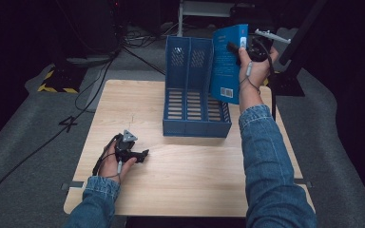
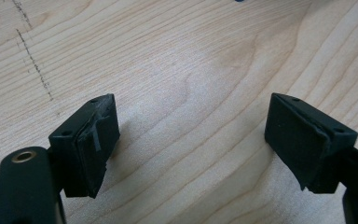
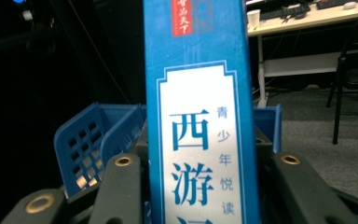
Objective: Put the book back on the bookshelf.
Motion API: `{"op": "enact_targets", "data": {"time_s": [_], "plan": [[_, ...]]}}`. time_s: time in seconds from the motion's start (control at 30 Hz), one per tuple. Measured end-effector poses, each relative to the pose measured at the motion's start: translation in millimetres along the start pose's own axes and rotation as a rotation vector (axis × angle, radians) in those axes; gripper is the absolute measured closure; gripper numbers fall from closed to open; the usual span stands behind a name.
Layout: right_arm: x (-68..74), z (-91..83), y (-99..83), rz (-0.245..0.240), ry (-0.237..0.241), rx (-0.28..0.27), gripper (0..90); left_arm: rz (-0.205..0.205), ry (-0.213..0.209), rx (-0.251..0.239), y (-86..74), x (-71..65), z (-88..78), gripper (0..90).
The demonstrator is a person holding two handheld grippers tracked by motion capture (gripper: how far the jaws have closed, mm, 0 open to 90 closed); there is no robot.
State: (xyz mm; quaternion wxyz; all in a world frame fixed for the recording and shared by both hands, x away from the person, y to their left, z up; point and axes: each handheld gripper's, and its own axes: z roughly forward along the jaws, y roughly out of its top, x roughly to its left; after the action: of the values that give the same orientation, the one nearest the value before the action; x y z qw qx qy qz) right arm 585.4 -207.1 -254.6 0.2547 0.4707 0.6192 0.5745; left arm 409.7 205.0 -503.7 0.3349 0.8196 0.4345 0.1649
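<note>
Clearly, "西游" on blue book [image 3: 200, 140].

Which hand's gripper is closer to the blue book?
The right. The right gripper is shut on the blue book, holding it up above the blue file rack. The left gripper rests open on the wooden table, far from the book.

The book's [image 3: 200, 112] top and bottom are cut off in the right gripper view. The rack's [image 1: 190, 102] right rear wall is hidden behind it in the high view.
</note>
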Motion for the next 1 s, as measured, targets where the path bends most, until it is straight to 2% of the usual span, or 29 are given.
{"op": "enact_targets", "data": {"time_s": [0.13,0.33,0.53,0.97,1.0], "plan": [[4.7,2.8,-1.4,-0.038,-0.001,0.011,61.0,0.0,0.0,0.0,0.0,0.0,0.0,18.3],[1.3,2.3,-7.2,-0.029,0.007,0.02,60.4,-0.002,0.0,-0.002,0.0,-0.4,0.1,18.3],[6.6,8.5,-19.8,-0.07,-0.01,0.101,60.1,-0.004,-0.001,0.0,0.0,-0.5,0.1,18.3],[9.1,18.4,-39.5,-0.131,-0.035,0.168,60.0,-0.003,0.001,0.0,0.2,-0.4,0.2,18.3],[9.5,21.4,-44.0,-0.144,-0.046,0.188,60.1,-0.003,0.001,0.0,0.2,-0.4,0.1,18.3]]}}
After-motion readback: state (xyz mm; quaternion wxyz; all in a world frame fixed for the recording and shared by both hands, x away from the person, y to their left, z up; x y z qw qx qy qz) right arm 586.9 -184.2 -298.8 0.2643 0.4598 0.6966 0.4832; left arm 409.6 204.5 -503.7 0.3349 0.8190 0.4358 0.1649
